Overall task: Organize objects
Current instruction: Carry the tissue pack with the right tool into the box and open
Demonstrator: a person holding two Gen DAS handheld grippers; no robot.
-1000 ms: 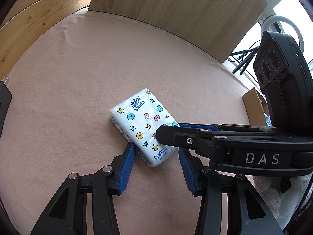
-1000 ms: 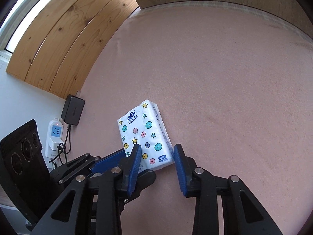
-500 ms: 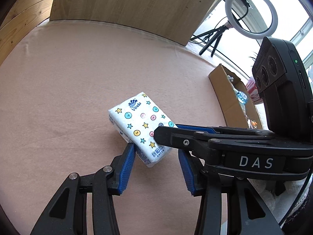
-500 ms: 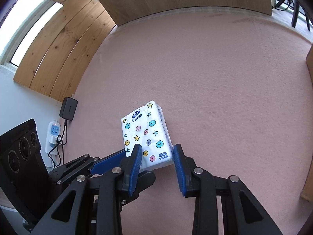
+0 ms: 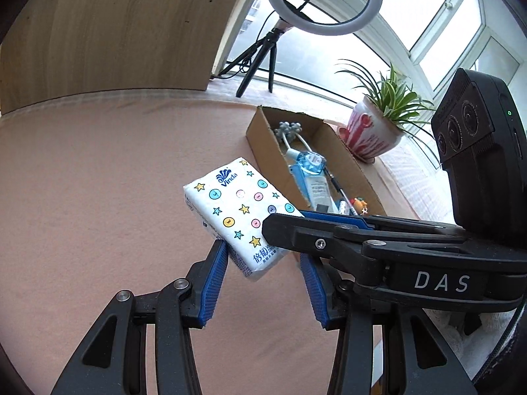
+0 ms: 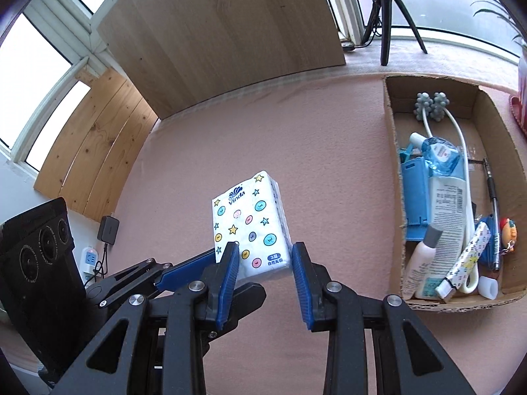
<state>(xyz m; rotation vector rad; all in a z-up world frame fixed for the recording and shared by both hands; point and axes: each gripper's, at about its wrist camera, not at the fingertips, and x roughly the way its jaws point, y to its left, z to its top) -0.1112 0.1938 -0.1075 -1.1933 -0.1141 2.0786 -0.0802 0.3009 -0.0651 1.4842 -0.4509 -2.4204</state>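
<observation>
A white Vinda tissue pack point(image 5: 238, 212) with stars and coloured dots is held in the air above the pink cloth. My right gripper point(image 6: 263, 253) is shut on the tissue pack point(image 6: 252, 227), its blue fingers on the pack's two sides. My left gripper point(image 5: 263, 256) is open; its left finger touches the pack's lower edge and its right finger stands apart. A long cardboard box point(image 6: 392, 177) lies to the right; the same box point(image 5: 263, 144) shows in the left wrist view.
The box holds a white bottle point(image 6: 444, 217), a blue bottle point(image 6: 438, 158), a grey massager point(image 6: 431, 103), a pen and small items. A potted plant point(image 5: 375, 131), a ring light on a tripod point(image 5: 263, 56), a wooden board point(image 6: 224, 33) and a power strip point(image 6: 90, 258) stand around.
Both grippers have lifted the tissue pack off the cloth and swung right. The cardboard box, plant and ring light have come into view.
</observation>
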